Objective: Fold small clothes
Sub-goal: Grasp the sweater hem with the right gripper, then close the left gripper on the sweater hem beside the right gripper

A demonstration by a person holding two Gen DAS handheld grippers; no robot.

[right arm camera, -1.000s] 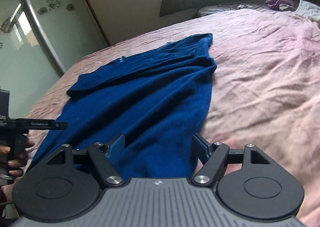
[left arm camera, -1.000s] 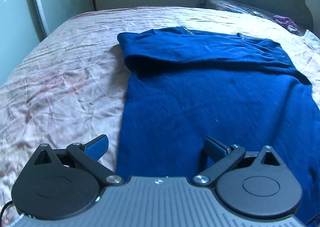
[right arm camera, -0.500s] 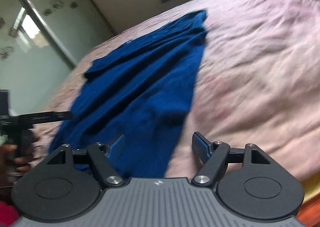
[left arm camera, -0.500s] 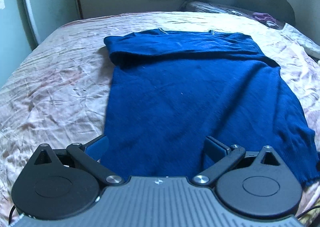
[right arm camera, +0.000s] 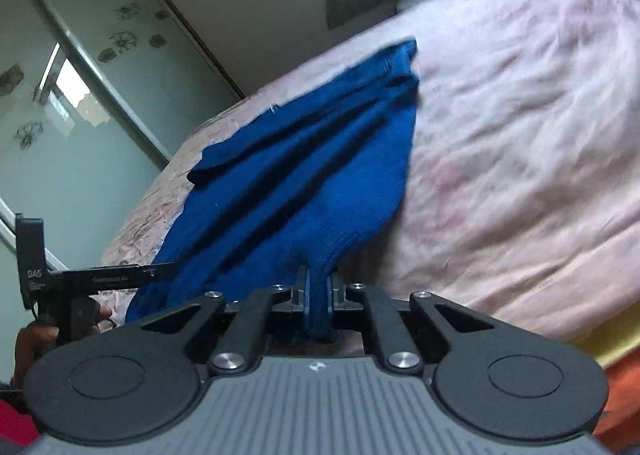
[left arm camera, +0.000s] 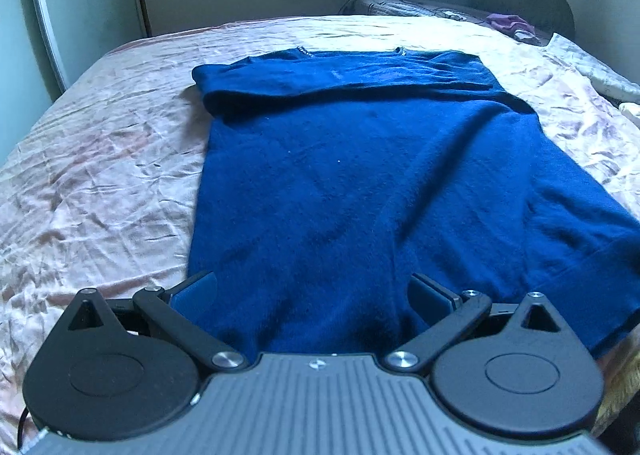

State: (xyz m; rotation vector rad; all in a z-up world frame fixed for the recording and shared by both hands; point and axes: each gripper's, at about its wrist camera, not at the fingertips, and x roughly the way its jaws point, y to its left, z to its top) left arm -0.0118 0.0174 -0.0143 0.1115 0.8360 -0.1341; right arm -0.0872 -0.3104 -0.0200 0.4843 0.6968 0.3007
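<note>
A dark blue sweater (left arm camera: 360, 175) lies flat on the bed with its sleeves folded across the far end. My left gripper (left arm camera: 312, 287) hovers open over the near hem, and the fabric spreads between and below its wide-set fingers without being pinched. In the right wrist view the sweater (right arm camera: 320, 159) runs off to the upper left. My right gripper (right arm camera: 318, 283) is shut on the sweater's near right hem corner. The ribbed edge bunches up between the pads, and that corner is pulled up off the sheet.
A wrinkled pink sheet (left arm camera: 100, 175) covers the bed. Pillows (left arm camera: 400, 9) and a purple cloth (left arm camera: 508, 21) lie by the headboard. A glass wardrobe door (right arm camera: 80, 95) stands left of the bed. A hand (right arm camera: 28, 339) holds the left tool. The bed's near edge (right arm camera: 612, 339) is at right.
My right gripper's fingers have closed on the sweater's hem corner and lifted it. My left gripper slid right along the hem, staying open, so the sweater now sits centred in its view.
</note>
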